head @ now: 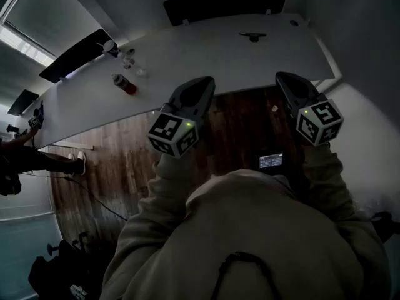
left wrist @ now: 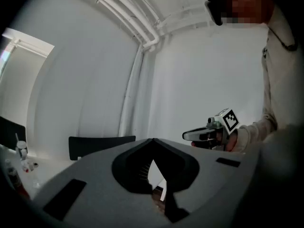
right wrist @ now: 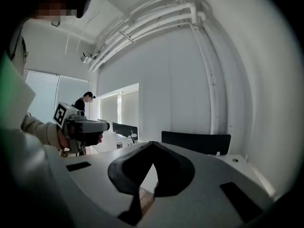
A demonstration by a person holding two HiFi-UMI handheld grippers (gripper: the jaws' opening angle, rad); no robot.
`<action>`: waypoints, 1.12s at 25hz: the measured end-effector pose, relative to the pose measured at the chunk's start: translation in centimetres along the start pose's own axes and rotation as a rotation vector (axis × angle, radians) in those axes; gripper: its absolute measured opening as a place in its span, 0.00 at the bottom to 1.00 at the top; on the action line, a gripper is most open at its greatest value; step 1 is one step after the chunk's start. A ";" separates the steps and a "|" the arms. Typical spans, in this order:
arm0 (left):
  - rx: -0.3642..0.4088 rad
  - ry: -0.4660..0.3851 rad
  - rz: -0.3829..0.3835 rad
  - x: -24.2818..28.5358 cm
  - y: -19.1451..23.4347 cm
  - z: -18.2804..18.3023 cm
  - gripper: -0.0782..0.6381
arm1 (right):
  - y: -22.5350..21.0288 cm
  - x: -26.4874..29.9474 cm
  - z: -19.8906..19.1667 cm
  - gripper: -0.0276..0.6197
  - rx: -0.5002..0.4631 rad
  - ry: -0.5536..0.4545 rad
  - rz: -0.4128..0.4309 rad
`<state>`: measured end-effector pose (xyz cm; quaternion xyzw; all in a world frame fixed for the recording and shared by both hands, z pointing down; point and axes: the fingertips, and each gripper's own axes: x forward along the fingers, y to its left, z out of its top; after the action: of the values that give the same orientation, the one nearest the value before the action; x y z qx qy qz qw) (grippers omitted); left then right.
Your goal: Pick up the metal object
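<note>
A small dark flat object [head: 253,36] lies on the far side of the white table [head: 206,55]; I cannot tell what it is made of. In the head view both grippers are held up over the wooden floor, short of the table's near edge. My left gripper [head: 203,80] points at the table, its jaw tips meeting with nothing between them [left wrist: 153,140]. My right gripper [head: 284,77] is shut and empty too [right wrist: 151,143]. Each gripper view shows the other gripper beside it, apart from it.
A red bottle [head: 125,84] and small white containers [head: 129,58] stand on the table's left part. Black chair backs [head: 219,5] [head: 78,55] line its far side. A person [right wrist: 84,101] stands far off by the windows. A small lit screen [head: 270,161] sits below my right gripper.
</note>
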<state>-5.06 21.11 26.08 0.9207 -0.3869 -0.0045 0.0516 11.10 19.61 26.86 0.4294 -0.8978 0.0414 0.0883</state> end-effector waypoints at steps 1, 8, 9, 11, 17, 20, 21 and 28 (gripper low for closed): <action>0.000 -0.002 -0.001 0.0 0.0 0.1 0.11 | -0.1 0.1 -0.1 0.07 0.005 -0.001 -0.002; -0.001 -0.006 -0.003 0.3 -0.3 0.0 0.11 | -0.2 0.1 -0.3 0.07 0.018 -0.002 -0.006; -0.001 -0.005 -0.006 0.4 -0.4 0.0 0.11 | -0.2 0.1 -0.2 0.07 0.014 -0.002 -0.004; 0.004 0.000 -0.016 0.8 -0.9 -0.2 0.11 | -0.3 0.2 -0.3 0.07 0.007 -0.001 0.005; 0.004 0.011 -0.016 2.2 -1.7 -0.7 0.11 | -2.2 -0.6 -1.3 0.07 0.060 0.010 -0.046; 0.032 0.015 0.015 3.4 -2.0 -0.9 0.11 | -3.3 -1.0 -1.6 0.07 0.056 0.025 -0.052; 0.040 0.033 0.022 3.9 -2.2 -1.2 0.11 | -3.6 -1.1 -1.7 0.07 0.048 0.029 -0.052; -0.019 0.075 0.046 6.1 -4.1 -1.6 0.11 | -6.0 -1.5 -2.8 0.07 0.025 0.067 -0.053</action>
<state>2.22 19.80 27.50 0.9105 -0.4058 0.0275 0.0749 17.02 17.37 29.33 0.4525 -0.8821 0.0645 0.1138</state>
